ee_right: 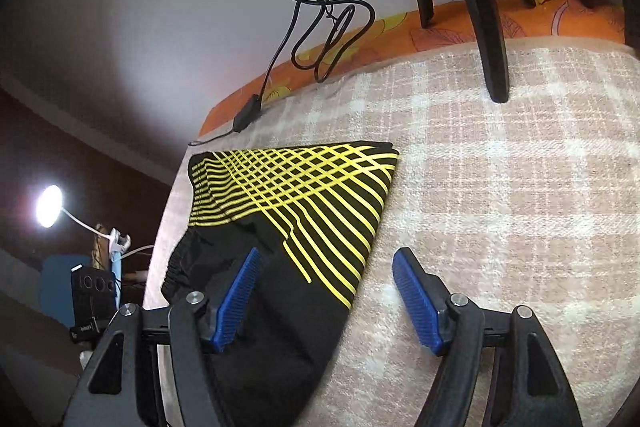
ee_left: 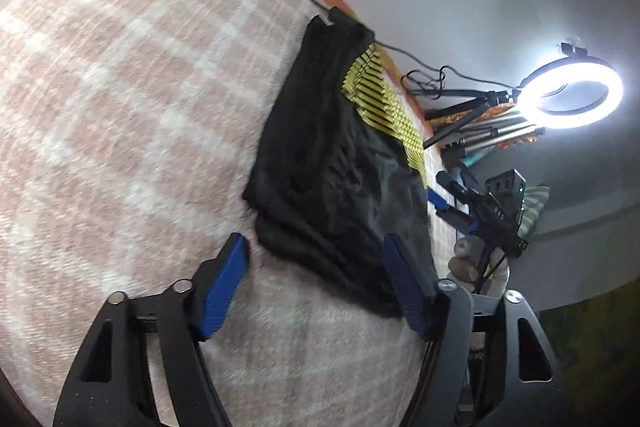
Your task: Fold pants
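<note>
The pants (ee_left: 320, 155) are black with a panel of yellow stripes (ee_right: 304, 187) and lie folded on a pink and white checked blanket (ee_left: 120, 107). My left gripper (ee_left: 316, 241) is open at the near edge of the black cloth. One blue pad is over the blanket and the other is over the cloth, and nothing is pinched. My right gripper (ee_right: 326, 253) is open too. Its left pad (ee_right: 236, 299) hovers over the black part and its right pad (ee_right: 416, 299) over the blanket (ee_right: 500, 207). A hand (ee_left: 462, 259) shows beyond the pants at the bed's edge.
A lit ring light (ee_left: 572, 95) on a tripod stands past the bed's edge. A black cable (ee_right: 320, 39) with an inline box lies on the orange sheet (ee_right: 440, 31) behind the pants. Dark tripod legs (ee_right: 488, 27) rest on the blanket at the back. A small lamp (ee_right: 50, 205) glows at the left.
</note>
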Demonstrator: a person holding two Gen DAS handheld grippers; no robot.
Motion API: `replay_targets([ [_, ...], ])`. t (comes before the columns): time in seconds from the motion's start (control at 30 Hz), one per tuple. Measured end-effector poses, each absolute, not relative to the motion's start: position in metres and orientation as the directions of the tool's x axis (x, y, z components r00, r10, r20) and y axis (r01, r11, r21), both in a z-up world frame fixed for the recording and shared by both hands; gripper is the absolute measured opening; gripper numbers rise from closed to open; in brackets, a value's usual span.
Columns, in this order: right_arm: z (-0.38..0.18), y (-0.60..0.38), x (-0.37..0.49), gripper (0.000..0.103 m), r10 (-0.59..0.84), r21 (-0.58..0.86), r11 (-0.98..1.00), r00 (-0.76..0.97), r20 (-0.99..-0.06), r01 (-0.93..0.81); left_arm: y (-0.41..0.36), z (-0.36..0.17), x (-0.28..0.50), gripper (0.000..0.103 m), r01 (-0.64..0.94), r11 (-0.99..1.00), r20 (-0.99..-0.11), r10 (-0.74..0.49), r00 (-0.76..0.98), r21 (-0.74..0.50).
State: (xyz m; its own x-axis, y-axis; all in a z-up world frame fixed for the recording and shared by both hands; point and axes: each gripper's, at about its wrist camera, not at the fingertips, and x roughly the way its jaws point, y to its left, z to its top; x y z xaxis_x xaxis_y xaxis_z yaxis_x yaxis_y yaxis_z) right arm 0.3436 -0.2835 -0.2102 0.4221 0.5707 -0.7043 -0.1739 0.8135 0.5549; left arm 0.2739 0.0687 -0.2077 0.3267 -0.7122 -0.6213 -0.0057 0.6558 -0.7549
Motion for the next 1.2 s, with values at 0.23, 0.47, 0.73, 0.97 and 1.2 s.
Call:
replay_targets([
  [0.23,-0.213,-0.280,0.355,0.071,0.601,0.605,0.781,0.453,-0.658,-0.157,0.058,-0.209,0.284,0.072,0.015,0.656,-0.602,-0.701,0.382,-0.754],
  [0.47,-0.218,-0.273,0.370,0.052,0.594,0.630,0.769,0.486,-0.641,-0.109,0.053,-0.207,0.295,0.048,0.016,0.699,-0.623,-0.647,0.440,-0.715],
  [0.73,-0.218,-0.267,0.371,0.011,0.552,0.595,0.800,0.488,-0.676,-0.080,0.058,-0.211,0.290,0.021,0.036,0.697,-0.599,-0.641,0.479,-0.717],
  [0.97,-0.178,-0.248,0.357,0.003,0.481,0.469,0.867,0.532,-0.697,-0.170,0.042,-0.179,0.281,0.020,0.158,0.744,-0.596,-0.626,0.502,-0.649],
  [1.2,-0.128,-0.247,0.337,0.002,0.426,0.354,0.904,0.583,-0.692,-0.239,0.005,-0.147,0.264,0.020,0.303,0.752,-0.579,-0.649,0.493,-0.585],
])
